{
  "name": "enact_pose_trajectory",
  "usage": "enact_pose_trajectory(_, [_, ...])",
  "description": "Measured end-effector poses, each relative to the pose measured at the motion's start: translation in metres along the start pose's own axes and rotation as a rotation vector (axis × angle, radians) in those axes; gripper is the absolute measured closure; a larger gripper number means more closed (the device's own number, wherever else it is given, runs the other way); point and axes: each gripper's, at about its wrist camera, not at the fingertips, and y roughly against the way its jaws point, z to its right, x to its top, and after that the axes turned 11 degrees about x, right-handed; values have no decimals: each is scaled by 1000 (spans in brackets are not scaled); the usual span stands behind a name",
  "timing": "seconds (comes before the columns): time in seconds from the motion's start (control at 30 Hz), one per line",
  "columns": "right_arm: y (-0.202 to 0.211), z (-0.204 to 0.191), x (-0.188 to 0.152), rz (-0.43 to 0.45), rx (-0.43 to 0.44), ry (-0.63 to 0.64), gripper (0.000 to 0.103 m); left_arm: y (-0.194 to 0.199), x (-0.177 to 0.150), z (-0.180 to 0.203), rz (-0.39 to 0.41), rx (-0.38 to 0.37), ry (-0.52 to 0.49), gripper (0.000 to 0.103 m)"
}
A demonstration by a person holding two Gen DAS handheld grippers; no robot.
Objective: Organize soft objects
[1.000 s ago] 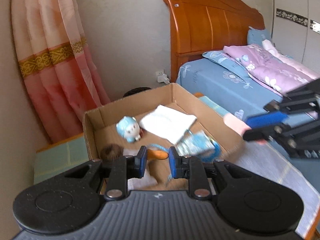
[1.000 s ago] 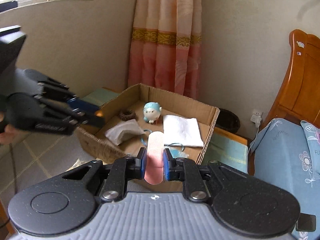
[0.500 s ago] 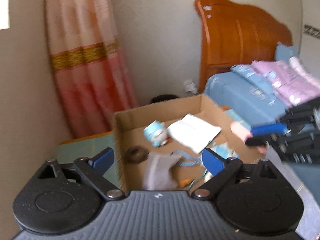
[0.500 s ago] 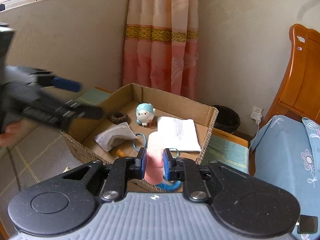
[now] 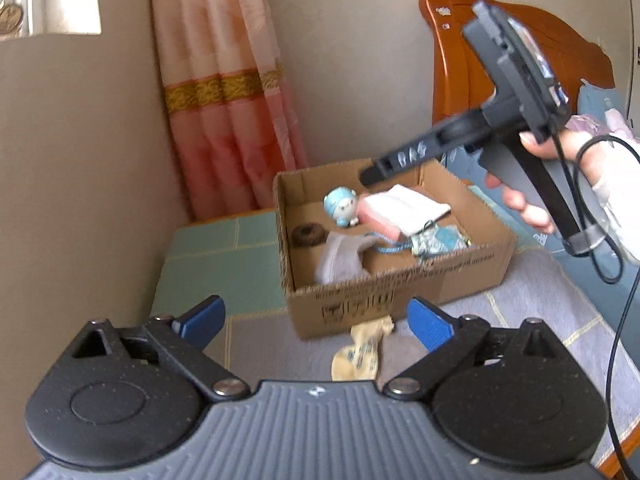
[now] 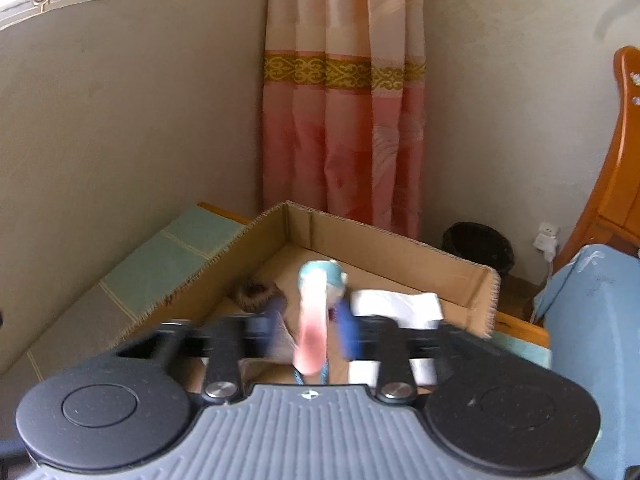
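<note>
While the pink-and-gold curtain [image 5: 224,92] hangs in the corner and an orange wooden headboard [image 5: 520,64] stands at right, the open cardboard box [image 5: 400,284] sits on a grey cloth-covered surface beside a teal tiled patch [image 5: 208,256]. Left gripper [image 5: 316,322] is low in front of the box, jaws spread wide and opening, nothing between them; a crumpled beige wrapper [image 5: 362,350] lies on the cloth just before the box wall. Right gripper [image 6: 310,330] is over the box, held by a hand [image 5: 532,196] with a cable looped around it; its jaws are opening, blurred, and a pink soft strip [image 6: 312,328] is between the blue pads, contact unclear. In the left wrist view the strip reads as a pink piece [image 5: 380,220] at the box middle. Inside the box: folded white cloth [image 5: 408,208] at the back right, grey fabric bag [image 5: 340,256] near the front wall, blue patterned pouch [image 5: 440,240], blue cord [image 5: 390,246], light-blue plush doll [image 5: 342,206] at the back, dark brown hair scrunchie [image 5: 308,234] at the left.
</note>
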Motion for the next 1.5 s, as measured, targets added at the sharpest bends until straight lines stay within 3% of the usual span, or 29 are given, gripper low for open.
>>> enact_pose_trajectory(0.07, [3, -4, -1, 48, 2, -6, 0, 0, -5, -2, -9, 5, -3, 5])
enact_pose_trajectory(0.13, [12, -11, -4, 96, 9, 8, 0, -1, -8, -3, -22, 8, 1, 5])
enact_pose_trajectory(0.47, [46, -54, -25, 40, -16, 82, 0, 12, -21, -7, -57, 14, 12, 5])
enact_pose_trajectory(0.73, [57, -79, -56, 8, 36, 88, 0, 34, -33, -7, -41, 14, 15, 5])
enact_pose_trajectory(0.93, [48, -85, -93, -43, 99, 36, 0, 30, -48, -14, -70, 18, 47, 5])
enact_pose_trajectory(1.13, [29, -87, -124, -105, 72, 36, 0, 17, -58, -22, -105, 25, 83, 5])
enact_pose_trajectory(1.5, [-11, -83, -142, -172, 48, 48, 0, -6, -60, -25, -145, 16, 106, 5])
